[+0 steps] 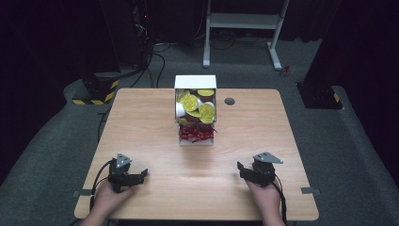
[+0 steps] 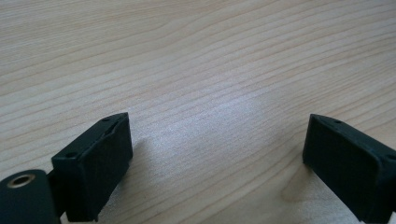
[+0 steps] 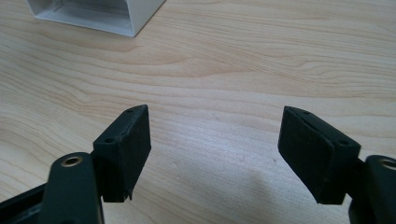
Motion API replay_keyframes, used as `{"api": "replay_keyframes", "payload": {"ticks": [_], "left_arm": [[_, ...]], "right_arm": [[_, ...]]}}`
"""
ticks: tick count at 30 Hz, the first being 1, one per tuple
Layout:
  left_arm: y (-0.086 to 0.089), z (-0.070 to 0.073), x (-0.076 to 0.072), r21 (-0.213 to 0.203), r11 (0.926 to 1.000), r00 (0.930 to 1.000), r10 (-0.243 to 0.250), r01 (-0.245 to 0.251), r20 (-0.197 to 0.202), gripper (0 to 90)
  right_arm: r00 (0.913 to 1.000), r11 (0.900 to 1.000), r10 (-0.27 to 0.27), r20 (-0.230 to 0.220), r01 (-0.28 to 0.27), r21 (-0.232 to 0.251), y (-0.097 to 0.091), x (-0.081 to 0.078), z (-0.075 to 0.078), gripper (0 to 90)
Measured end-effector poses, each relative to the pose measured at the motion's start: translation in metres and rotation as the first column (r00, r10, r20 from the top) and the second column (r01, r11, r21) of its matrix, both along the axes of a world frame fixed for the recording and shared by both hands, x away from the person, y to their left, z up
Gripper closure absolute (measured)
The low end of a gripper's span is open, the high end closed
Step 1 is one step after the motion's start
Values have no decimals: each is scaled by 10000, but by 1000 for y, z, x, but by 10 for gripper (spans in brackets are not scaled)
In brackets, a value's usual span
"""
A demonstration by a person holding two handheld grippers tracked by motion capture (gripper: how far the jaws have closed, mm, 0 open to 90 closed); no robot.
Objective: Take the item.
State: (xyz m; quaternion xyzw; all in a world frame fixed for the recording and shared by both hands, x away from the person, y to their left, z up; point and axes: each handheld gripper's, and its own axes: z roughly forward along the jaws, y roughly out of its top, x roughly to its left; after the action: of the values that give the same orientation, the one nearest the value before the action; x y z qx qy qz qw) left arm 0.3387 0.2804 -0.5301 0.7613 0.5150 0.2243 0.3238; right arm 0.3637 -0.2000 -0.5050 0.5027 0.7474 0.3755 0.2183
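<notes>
Each bare hand carries a black two-jaw gripper, the left gripper [image 1: 126,176] and right gripper [image 1: 256,172], topped by a grey three-cornered plate. Black cables trail back. The blocky matte jaws have small screw holes and a brass-ringed pivot.

dim room, bright tabletop [image 1: 155,117], soft glare, claw pics sharp

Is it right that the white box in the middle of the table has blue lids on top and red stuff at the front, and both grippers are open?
Not quite: the lids in the white box are yellow, not blue, as the high view shows. The red stuff does lie at the front, and the left gripper and right gripper are both open.
</notes>
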Motion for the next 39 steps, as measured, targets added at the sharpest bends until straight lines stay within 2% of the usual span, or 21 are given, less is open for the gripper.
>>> {"api": "replay_keyframes", "payload": {"ticks": [6,7,9,18,23,39], "left_arm": [[0,0,0,-2,10000,10000,1,-1,2,86],[0,0,0,-2,10000,10000,0,0,-1,86],[0,0,0,1,10000,10000,-1,1,0,86],[0,0,0,1,10000,10000,2,-2,2,86],[0,0,0,1,10000,10000,2,-2,3,86],[0,0,0,-3,10000,10000,3,-3,3,87]], "right_arm": [[9999,9999,151,0,-151,-70,6,2,3,270],[10000,9999,-36,-9,36,-104,9,4,5,265],[10000,10000,-52,21,52,-74,10,5,7,268],[9993,9999,77,370,-72,-125,22,10,19,275],[9983,9998,194,546,-190,-74,27,11,25,309],[9972,9996,289,685,-288,-24,36,19,26,336]]}}
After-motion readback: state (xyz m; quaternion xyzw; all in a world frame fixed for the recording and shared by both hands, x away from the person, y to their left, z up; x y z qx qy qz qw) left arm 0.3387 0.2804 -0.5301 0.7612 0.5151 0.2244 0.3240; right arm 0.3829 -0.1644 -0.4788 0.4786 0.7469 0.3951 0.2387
